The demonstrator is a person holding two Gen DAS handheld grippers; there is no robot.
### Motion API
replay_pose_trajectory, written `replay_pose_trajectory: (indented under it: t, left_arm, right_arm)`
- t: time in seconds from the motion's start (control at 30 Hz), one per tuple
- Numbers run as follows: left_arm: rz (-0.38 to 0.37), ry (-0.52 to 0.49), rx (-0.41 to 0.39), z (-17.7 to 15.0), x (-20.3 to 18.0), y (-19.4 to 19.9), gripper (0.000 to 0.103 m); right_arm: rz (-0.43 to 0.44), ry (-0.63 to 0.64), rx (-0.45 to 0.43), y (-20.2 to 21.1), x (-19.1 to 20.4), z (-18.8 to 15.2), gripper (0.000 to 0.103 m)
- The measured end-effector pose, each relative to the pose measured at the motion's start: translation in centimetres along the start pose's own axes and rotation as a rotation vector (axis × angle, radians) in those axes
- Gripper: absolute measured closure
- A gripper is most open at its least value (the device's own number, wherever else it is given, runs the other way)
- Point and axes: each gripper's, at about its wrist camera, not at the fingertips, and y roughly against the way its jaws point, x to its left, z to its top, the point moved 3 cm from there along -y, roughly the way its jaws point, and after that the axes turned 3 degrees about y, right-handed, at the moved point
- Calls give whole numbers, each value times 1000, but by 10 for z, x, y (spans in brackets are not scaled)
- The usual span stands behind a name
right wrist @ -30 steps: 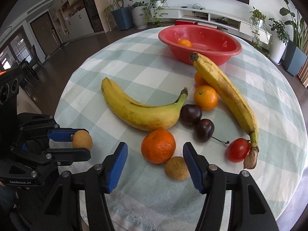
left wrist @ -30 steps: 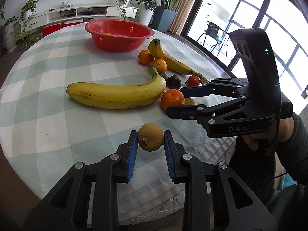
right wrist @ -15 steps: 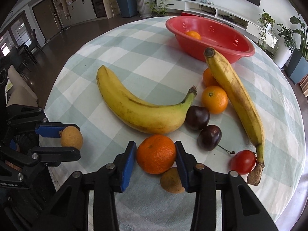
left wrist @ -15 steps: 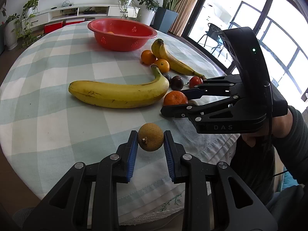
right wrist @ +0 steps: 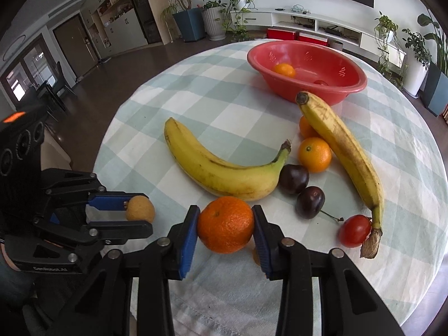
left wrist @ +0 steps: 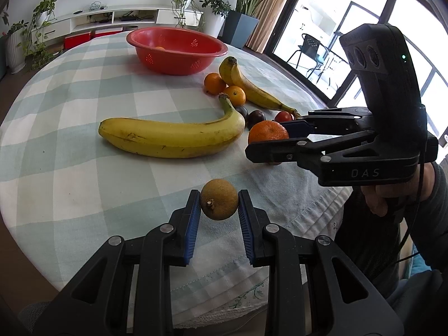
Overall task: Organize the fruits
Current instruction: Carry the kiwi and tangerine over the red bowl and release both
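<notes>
Nearest the table's front edge, the left gripper (left wrist: 219,204) clamps a small brown round fruit (left wrist: 219,203) between its blue pads, held just above the checked tablecloth (left wrist: 84,140). Beside it, the right gripper (right wrist: 225,225) has just been closing its jaws and now presses both pads against a tangerine (right wrist: 225,224), which sits squarely between the fingers, just in front of the big banana (right wrist: 221,168). Beyond that banana lie two dark plums (right wrist: 294,179), two oranges (right wrist: 314,154), a second banana (right wrist: 341,145) and a red tomato (right wrist: 354,231). Farther still stands the red basket (right wrist: 330,95), with an orange fruit (right wrist: 284,70) inside.
</notes>
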Motion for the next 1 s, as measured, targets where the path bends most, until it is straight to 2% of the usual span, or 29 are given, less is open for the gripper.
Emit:
replay_pose_trajectory:
  t: [0.2, 0.47, 0.6, 0.73, 0.87, 1.0]
  left_arm:
    - [-12, 6, -5, 2, -1, 2, 78]
    - [-24, 7, -43, 33, 3, 17, 78]
    - [8, -30, -84, 70, 8, 30, 78]
    - [64, -90, -105, 120, 13, 29, 78]
    - [102, -135, -112, 175, 17, 15, 78]
    - [151, -200, -81, 221, 14, -17, 78]
  right_arm:
    - [59, -91, -63, 11, -15, 0, 63]
    - [37, -209, -139, 37, -62, 2, 63]
    - [-2, -278, -193, 56, -98, 14, 63]
    - [-27, -312, -255, 73, -129, 44, 63]
    - [-11, -315, -290, 74, -148, 85, 63]
    - [18, -317, -268, 54, -162, 125, 63]
